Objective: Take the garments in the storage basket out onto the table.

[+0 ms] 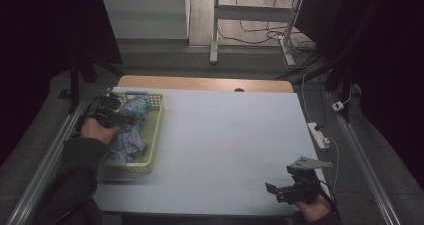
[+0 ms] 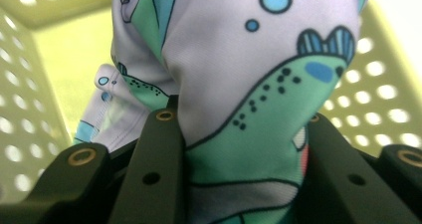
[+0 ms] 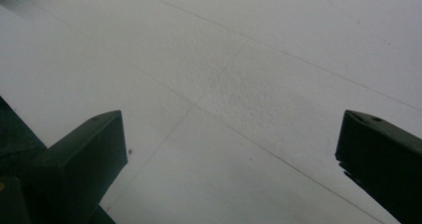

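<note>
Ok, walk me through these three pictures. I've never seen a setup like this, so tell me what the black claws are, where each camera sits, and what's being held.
A person sits at a table and holds a hand tool with two black jaws in each hand. The wide picture comes from a camera above, looking down. The other two come from small cameras riding on the tools, looking along their jaws.

On the table's left stands a pale yellow perforated basket with a patterned cloth in it. The left gripper has its jaws shut on a bunch of that cloth, purple and green with dots, inside the basket. The right gripper stands open over bare white tabletop near the front right corner, holding nothing.
</note>
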`<state>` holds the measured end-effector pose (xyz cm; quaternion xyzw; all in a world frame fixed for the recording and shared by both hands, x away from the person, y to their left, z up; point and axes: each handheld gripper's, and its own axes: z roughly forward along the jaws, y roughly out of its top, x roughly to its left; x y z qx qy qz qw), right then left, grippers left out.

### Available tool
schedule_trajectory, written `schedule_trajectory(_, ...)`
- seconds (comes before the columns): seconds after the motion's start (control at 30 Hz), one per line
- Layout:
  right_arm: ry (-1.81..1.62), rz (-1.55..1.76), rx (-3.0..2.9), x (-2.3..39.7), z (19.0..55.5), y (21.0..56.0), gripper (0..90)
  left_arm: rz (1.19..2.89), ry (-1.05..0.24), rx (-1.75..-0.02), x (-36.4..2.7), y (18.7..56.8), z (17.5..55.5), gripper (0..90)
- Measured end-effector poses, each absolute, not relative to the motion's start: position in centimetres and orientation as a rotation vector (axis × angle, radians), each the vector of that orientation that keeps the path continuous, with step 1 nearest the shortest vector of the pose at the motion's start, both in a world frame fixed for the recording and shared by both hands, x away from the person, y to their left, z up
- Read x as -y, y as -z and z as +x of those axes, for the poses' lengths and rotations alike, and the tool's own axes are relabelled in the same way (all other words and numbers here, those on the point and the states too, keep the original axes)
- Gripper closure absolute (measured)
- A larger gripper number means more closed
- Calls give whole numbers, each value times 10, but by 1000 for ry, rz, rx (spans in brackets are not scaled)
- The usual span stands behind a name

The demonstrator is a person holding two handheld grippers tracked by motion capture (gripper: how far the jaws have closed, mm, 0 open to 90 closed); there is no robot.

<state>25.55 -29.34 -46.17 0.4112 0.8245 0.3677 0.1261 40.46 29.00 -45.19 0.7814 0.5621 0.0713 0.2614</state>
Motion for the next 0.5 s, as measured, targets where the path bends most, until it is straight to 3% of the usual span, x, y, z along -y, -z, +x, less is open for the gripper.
schedule_trajectory(0.5,-1065,1189,-2405,293,255,462,0,2030,-195,-1420,-293,404,393,707)
